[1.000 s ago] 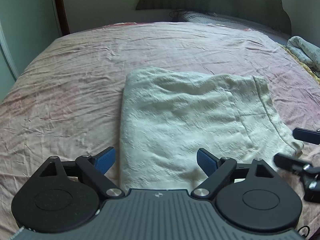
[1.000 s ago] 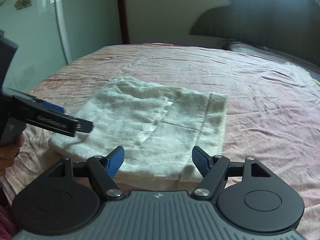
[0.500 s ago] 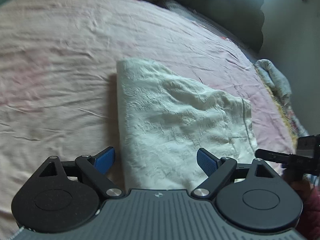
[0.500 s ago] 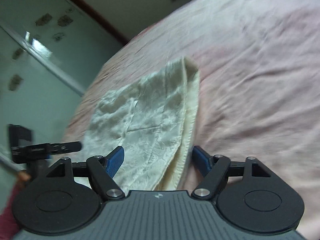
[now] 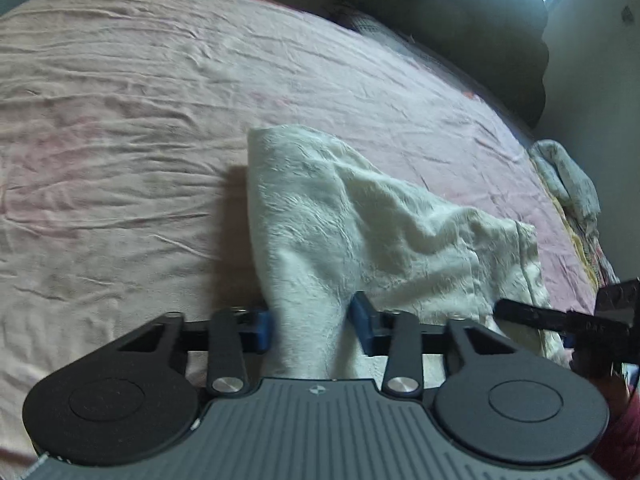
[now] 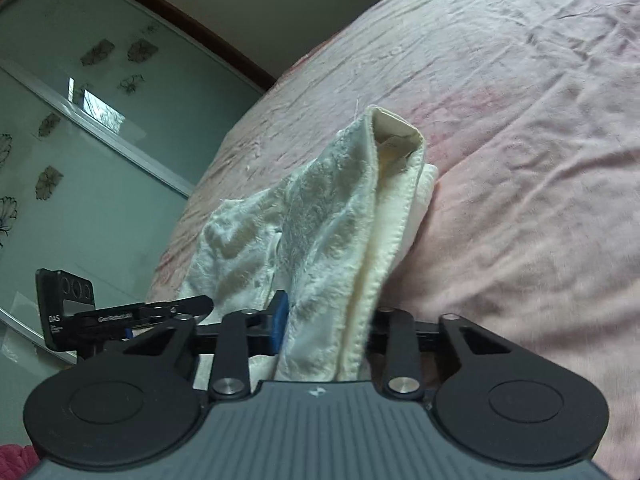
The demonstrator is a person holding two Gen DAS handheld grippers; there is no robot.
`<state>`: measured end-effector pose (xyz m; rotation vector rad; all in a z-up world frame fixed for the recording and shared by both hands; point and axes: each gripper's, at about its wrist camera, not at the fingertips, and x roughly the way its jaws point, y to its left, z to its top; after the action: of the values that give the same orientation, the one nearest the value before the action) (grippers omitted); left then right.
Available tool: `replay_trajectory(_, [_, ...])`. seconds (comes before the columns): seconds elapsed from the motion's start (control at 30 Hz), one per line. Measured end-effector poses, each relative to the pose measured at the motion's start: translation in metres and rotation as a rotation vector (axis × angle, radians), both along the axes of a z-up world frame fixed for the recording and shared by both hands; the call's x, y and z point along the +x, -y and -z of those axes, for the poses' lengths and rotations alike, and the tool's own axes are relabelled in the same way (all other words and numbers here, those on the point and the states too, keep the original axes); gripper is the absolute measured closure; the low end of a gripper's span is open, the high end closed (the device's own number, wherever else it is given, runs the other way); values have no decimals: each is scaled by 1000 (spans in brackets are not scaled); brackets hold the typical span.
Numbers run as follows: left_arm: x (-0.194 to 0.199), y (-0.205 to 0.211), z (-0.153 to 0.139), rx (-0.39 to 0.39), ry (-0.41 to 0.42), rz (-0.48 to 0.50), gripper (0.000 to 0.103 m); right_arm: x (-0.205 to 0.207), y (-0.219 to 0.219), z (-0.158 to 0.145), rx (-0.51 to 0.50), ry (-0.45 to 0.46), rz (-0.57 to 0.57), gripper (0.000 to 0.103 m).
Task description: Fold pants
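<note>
The cream-white pants [image 5: 360, 220] lie part-folded on the pink bed sheet [image 5: 120, 140]. My left gripper [image 5: 312, 326] is shut on their near left edge, with cloth bunched between the blue pads and lifted. My right gripper [image 6: 324, 326] is shut on the near right edge, where the hem [image 6: 384, 240] rises from the bed [image 6: 520, 160]. The pants [image 6: 320, 220] sag between the two grippers. The right gripper also shows at the right of the left wrist view [image 5: 560, 320], and the left gripper shows at the left of the right wrist view [image 6: 132, 316].
A dark headboard [image 5: 440, 12] stands at the far end of the bed. A crumpled patterned blanket [image 5: 568, 180] lies at the right edge. A glass wardrobe door with flower decals [image 6: 80, 140] stands to the left of the bed.
Both grippers have closed on the near edge of the pants and lifted it off the bed. The cloth now bunches up between the pads of each.
</note>
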<state>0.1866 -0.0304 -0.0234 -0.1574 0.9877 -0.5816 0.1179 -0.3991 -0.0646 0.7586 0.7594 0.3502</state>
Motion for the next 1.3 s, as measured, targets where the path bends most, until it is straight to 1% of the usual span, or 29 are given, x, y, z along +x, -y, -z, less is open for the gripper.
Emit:
replay_trajectory(0.03, [-4,0,-3,9,25,-8,77,-2,-3,-3,-11,8,3,76])
replay_trajectory(0.13, [-20,6,-20,47,130,-4,86,-2,-12,-21,-78,46,-1,80])
replay_trajectory(0.17, [-25,8,-26,55,168,1,86,-3,-14,-30,-98,68,-10,81])
replay_trajectory(0.23, [-29,9,-40,61,220,0,86,0,-21,-48,-120,117,-31,82])
replay_trajectory(0.27, [-29,10,-47,66,248,-6,86,5,-25,-58,-146,135,-42,81])
replay_trajectory(0.33, [-23,8,-62,86,320,-25,86,19,-32,-73,-196,173,-66,82])
replay_trajectory(0.4, [-10,8,-75,114,371,-34,86,40,-36,-83,-203,209,-78,82])
replay_trajectory(0.5, [25,8,-83,142,380,-50,86,81,-37,-90,-209,241,-73,82])
replay_trajectory(0.6, [64,13,-74,188,344,-72,86,126,-41,-84,-213,234,-60,82])
replay_trajectory(0.7, [93,20,-52,259,296,-90,86,162,-47,-66,-218,165,-45,81])
replay_trajectory(0.73, [99,22,-44,280,276,-99,86,171,-49,-58,-218,131,-37,79])
replay_trajectory(0.77, [100,21,-35,296,265,-105,86,175,-48,-50,-231,93,-16,73])
replay_trajectory(0.8, [100,19,-31,305,258,-109,82,177,-46,-44,-244,58,4,68])
replay_trajectory(0.83, [100,17,-30,306,254,-121,67,179,-44,-39,-243,31,20,57])
replay_trajectory(0.87, [97,14,-32,304,257,-133,62,177,-40,-36,-230,13,41,51])
replay_trajectory(0.9, [91,11,-35,307,270,-146,61,171,-36,-36,-221,8,60,51])
replay_trajectory(0.93, [85,7,-40,323,294,-165,55,162,-32,-39,-229,7,82,51])
replay_trajectory(0.97, [78,4,-44,343,318,-181,52,152,-28,-44,-258,10,119,51])
replay_trajectory(1.0, [69,1,-49,355,338,-191,41,138,-27,-53,-316,26,174,50])
replay_trajectory(1.03, [59,-3,-53,356,353,-198,31,122,-29,-64,-400,56,223,49])
replay_trajectory(1.07, [51,-6,-57,346,360,-208,28,107,-36,-75,-491,103,244,49])
replay_trajectory(1.1, [42,-6,-59,328,361,-203,27,92,-48,-84,-559,158,226,49])
replay_trajectory(1.13, [34,-5,-58,314,353,-187,27,81,-61,-89,-592,208,171,49])
replay_trajectory(1.17, [28,-1,-58,312,342,-175,26,74,-74,-92,-598,246,90,49])
replay_trajectory(1.23, [25,12,-47,360,325,-146,25,67,-100,-88,-597,294,-73,51])
replay_trajectory(1.27, [26,20,-40,401,329,-122,25,68,-111,-83,-619,287,-131,51])
replay_trajectory(1.3, [28,28,-30,462,334,-107,24,73,-119,-75,-665,255,-147,51])
